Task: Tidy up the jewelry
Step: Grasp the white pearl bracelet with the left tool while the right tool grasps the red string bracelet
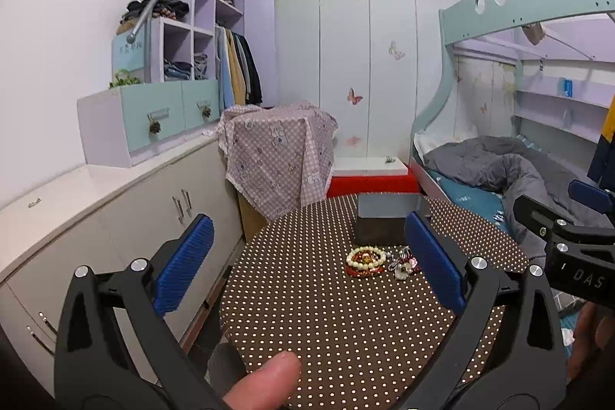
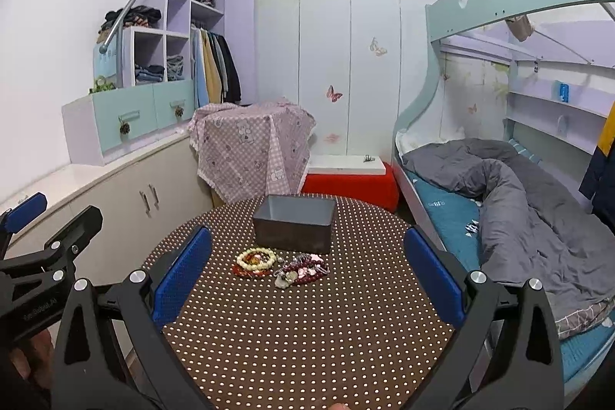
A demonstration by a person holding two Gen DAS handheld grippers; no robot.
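A small pile of jewelry lies on a round brown polka-dot table: a cream bead bracelet over a red bracelet, and dark red beads with a pendant to the right. A grey open box stands just behind them. The cream bracelet, the pendant cluster and the box also show in the left wrist view. My left gripper and right gripper are both open and empty, held above the near side of the table.
A low white cabinet runs along the left wall. A cloth-covered stand and a red box sit behind the table. A bunk bed with a grey duvet is on the right.
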